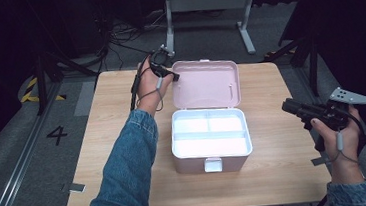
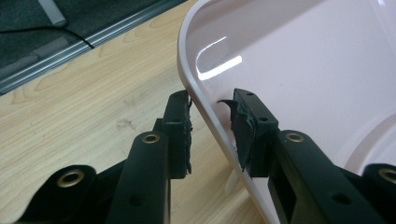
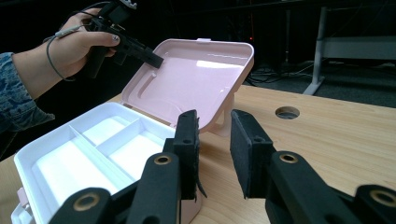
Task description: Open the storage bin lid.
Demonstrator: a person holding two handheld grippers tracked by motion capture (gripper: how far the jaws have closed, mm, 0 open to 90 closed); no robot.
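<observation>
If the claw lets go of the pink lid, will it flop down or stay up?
Probably stays: the lid already leans back past upright on its hinges. It looks like stiff, shiny plastic, so it may slip between the left claw pads. The box holds an empty white tray, so it likely slides easily.

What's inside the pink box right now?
The box holds a white tray with three compartments, all bare in the high view. Anything beneath the tray is covered and cannot be seen.

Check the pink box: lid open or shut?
Open. The lid stands raised behind the white tray, the left gripper straddling its edge.
</observation>
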